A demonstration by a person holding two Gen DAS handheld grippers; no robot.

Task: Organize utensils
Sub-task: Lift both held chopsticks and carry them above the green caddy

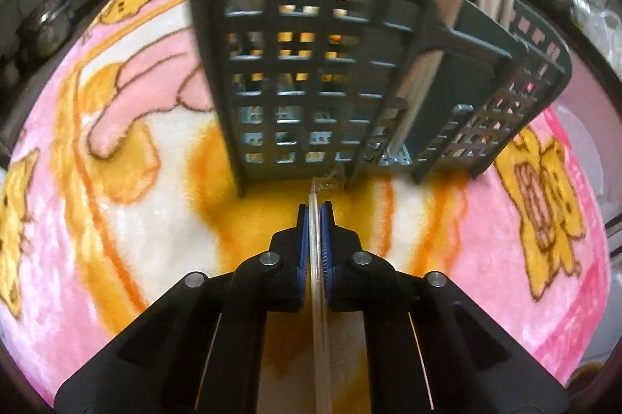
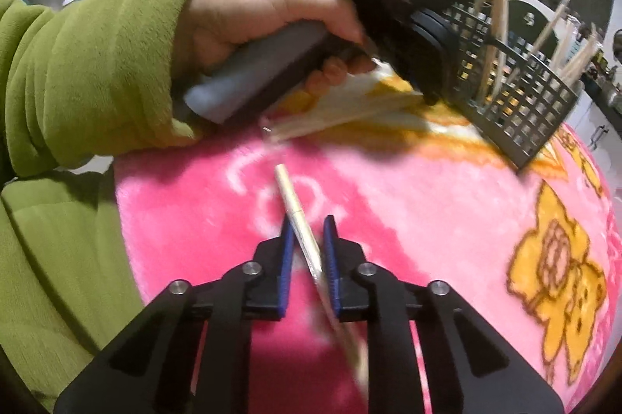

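Here the left gripper [image 1: 315, 215] is clamped on a thin utensil [image 1: 319, 297] just before the basket [image 1: 311, 72]. Well short of the basket, the right gripper [image 2: 309, 231] stands narrowly parted around a pale stick [image 2: 299, 215], above the pink blanket [image 2: 427, 219].

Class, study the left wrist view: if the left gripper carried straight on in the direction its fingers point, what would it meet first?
Most likely the grey utensil basket. The left gripper, shut on a thin pale utensil, points at the basket's lower front edge just ahead, above the pink blanket. Depth is hard to judge through the fisheye.
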